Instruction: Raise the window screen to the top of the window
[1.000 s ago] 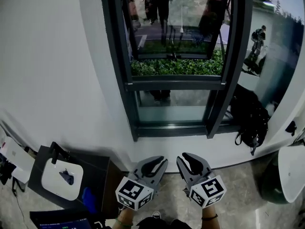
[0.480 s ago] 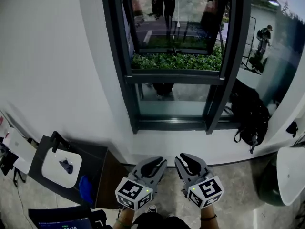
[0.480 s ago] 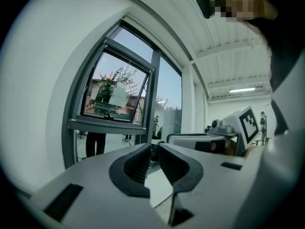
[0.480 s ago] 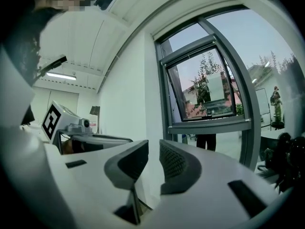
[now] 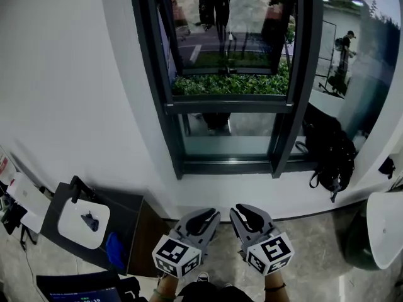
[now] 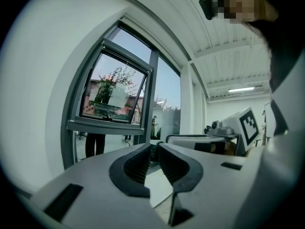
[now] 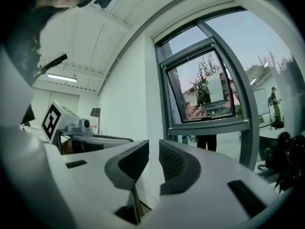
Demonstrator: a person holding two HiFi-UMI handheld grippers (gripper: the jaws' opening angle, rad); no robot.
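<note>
Two grippers sit low at six o'clock in the head view, side by side and pointing level toward the wall: the left gripper (image 5: 203,218) and the right gripper (image 5: 247,216). I read the jaws from each gripper's own view. The left gripper's jaws stand a narrow gap apart, released, with nothing between them. The right gripper's jaws are closing with a gap showing, and nothing sits between them either. Neither gripper touches anything.

The window (image 5: 154,74) fills twelve o'clock, well apart from both grippers. Its frame is dark grey and set in a plain white wall (image 5: 69,87). The upper sash is tilted open, and a smaller pane sits below it, above the sill. The window screen I cannot tell apart from the glass. A thin pale cord (image 5: 230,24) hangs in the upper pane. Through the glass I see a green hedge (image 5: 230,83) and a person's legs on the paving outside.

The floor (image 5: 315,244) is mottled grey stone. At two o'clock from the grippers a black backpack (image 5: 330,159) rests against the wall, just beside the window's right edge. At nine o'clock a low dark cabinet (image 5: 126,206) stands against the wall with a white slab (image 5: 69,228) lying on top, and something blue (image 5: 115,250) is just beside it. At three o'clock a white rounded object (image 5: 385,228) is cut off by the edge of the view.
</note>
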